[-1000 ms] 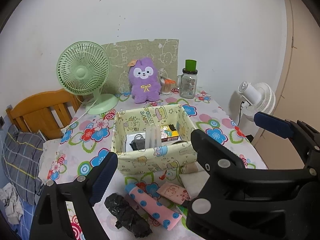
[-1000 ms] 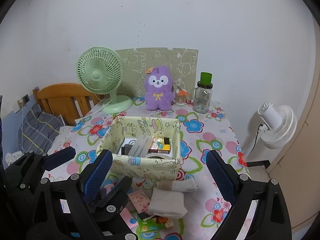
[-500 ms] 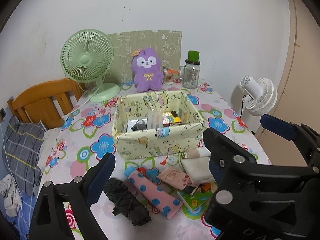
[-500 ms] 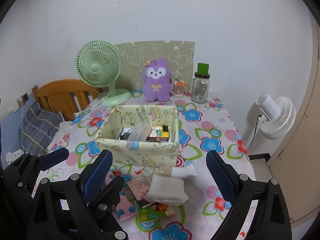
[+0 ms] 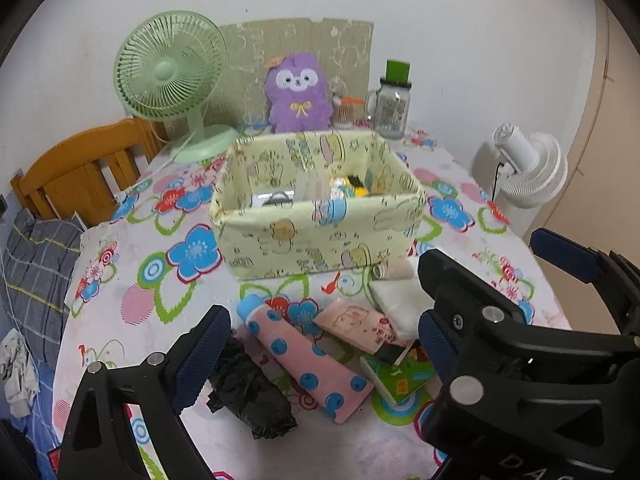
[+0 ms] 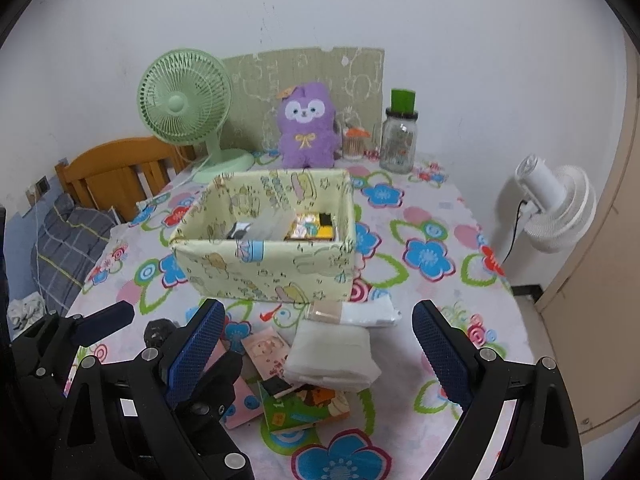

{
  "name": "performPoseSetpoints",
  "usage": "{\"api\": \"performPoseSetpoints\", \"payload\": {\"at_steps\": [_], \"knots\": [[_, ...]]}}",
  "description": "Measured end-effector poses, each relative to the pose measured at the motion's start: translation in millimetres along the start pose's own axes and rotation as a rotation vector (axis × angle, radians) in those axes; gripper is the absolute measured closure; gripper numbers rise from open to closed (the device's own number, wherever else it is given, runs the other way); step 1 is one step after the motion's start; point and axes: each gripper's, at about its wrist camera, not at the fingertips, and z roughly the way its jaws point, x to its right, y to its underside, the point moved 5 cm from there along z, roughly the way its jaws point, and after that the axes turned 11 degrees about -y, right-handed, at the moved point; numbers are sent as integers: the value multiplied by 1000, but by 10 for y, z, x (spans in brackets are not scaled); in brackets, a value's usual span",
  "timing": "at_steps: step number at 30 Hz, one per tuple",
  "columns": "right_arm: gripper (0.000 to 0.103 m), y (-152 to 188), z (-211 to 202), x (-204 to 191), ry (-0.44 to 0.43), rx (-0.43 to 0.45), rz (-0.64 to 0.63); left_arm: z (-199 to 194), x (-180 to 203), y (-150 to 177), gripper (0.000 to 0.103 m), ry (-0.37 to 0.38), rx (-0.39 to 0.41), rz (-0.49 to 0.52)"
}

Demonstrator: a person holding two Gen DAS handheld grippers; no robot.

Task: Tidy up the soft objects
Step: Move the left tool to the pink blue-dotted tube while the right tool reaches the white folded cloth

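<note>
Surface point(image 6: 448, 216), floral cloth, carries everything; both hand-held grippers hover over its near edge.

Fabric box point(image 6: 272, 268), pale yellow w/ cartoon print, sits ahead of both grippers, open top; holds small packs & a black item, details unclear.

Green fan point(image 6: 186, 104) far ahead-left, at the wall. Purple plush point(image 6: 306, 124) far ahead, behind box, upright. Glass jar w/ green lid point(image 6: 400, 140) just right of plush.

Right hand-held gripper point(image 6: 316, 354): jaws wide, nothing between pads. Folded white cloth point(image 6: 332, 356) lies directly between/below its fingers. Rolled white item w/ beige band point(image 6: 352, 312) just ahead of the cloth, near box front wall.

Left hand-held gripper point(image 5: 320, 344): jaws wide, empty. Pink roll w/ blue dots point(image 5: 304, 360) lies between its fingers, angled. Black crumpled bundle point(image 5: 248, 392) beside left finger, touching or nearly touching the pink roll. Small pink pouch point(image 5: 356, 322) ahead-right of the roll, partly over a green booklet point(image 5: 396, 380) near the right finger.
</note>
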Motion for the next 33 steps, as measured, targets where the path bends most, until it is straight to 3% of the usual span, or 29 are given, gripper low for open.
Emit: {"api": "performPoseSetpoints", "payload": {"at_steps": [23,33], "knots": [[7,313,629,208,32,-123,41,659,65,267,7,-55,-141,0],[7,409,831,293,85,-181,57,828,41,309,7,-91,-158,-3]]}}
